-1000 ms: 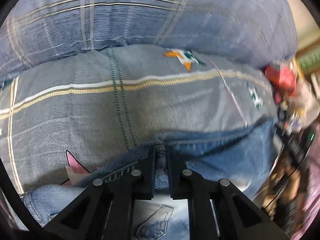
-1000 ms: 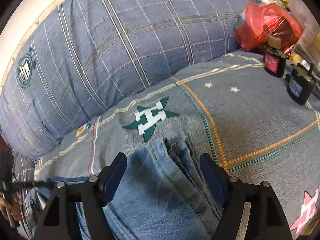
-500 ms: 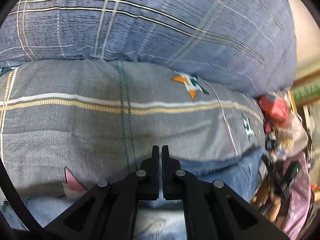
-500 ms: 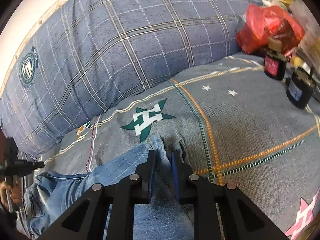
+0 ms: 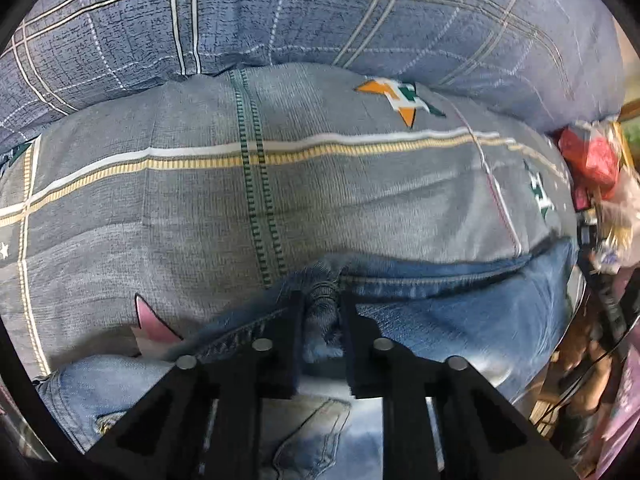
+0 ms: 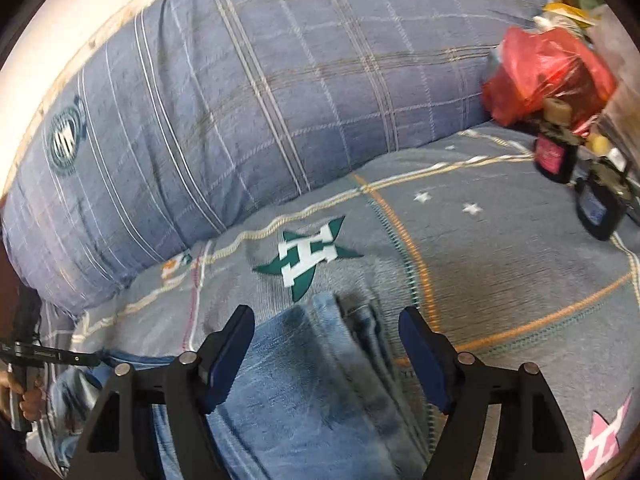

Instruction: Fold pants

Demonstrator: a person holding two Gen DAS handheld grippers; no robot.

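Blue jeans (image 5: 460,312) lie on a grey bedspread with star prints (image 5: 280,200). In the left wrist view my left gripper (image 5: 322,304) is shut on a bunched fold of the jeans' upper edge. In the right wrist view my right gripper (image 6: 326,320) is open, its blue-padded fingers (image 6: 236,332) spread on either side of the jeans' leg end (image 6: 320,380), which lies flat on the bedspread (image 6: 500,272).
A large blue plaid pillow (image 6: 260,100) lies along the back of the bed. A red plastic bag (image 6: 548,72) and two dark bottles (image 6: 556,156) stand at the right. The other handheld gripper (image 6: 28,356) shows at the far left.
My right gripper was open, shut on the leg end half a second ago, and has opened again. My left gripper stays shut on the jeans and has lowered slightly.
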